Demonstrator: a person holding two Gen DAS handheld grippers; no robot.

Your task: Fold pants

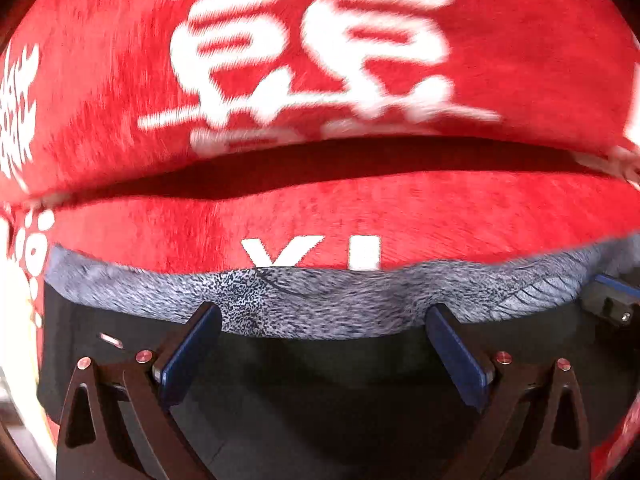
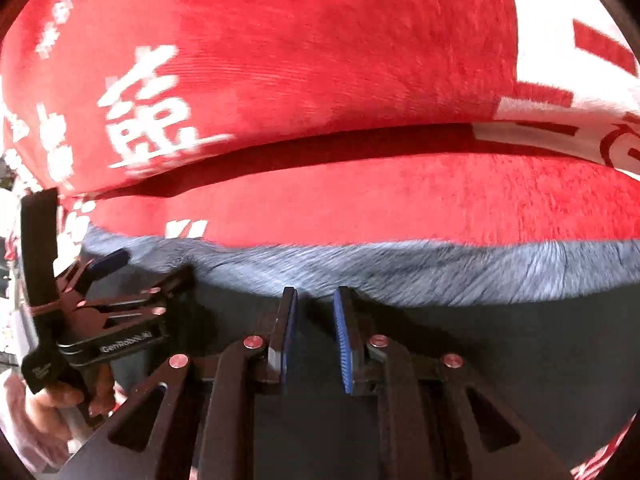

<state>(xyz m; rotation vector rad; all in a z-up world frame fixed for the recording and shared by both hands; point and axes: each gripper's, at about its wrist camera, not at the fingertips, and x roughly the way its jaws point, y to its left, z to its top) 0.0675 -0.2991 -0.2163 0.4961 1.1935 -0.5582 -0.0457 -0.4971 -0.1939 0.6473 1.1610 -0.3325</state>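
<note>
Black pants (image 1: 320, 380) with a speckled grey waistband (image 1: 320, 304) lie on a red blanket. My left gripper (image 1: 322, 316) points steeply down over them, open wide. Its blue pads (image 1: 192, 352) straddle the waistband edge with nothing pinched. My right gripper (image 2: 316, 296) hovers at the same waistband (image 2: 440, 276) further along. Its jaws stand a narrow gap apart, and only dark cloth (image 2: 520, 360) shows below the gap. The band there is streaked with blur. The right view shows the left gripper (image 2: 104, 268) at the far left, held by a hand (image 2: 60, 400).
The red blanket (image 1: 400, 208) with large white characters (image 1: 300, 52) covers the surface beyond the waistband, with a dark fold line (image 1: 320, 164) running across it. In the left wrist view the right gripper's body (image 1: 612, 300) shows at the right edge.
</note>
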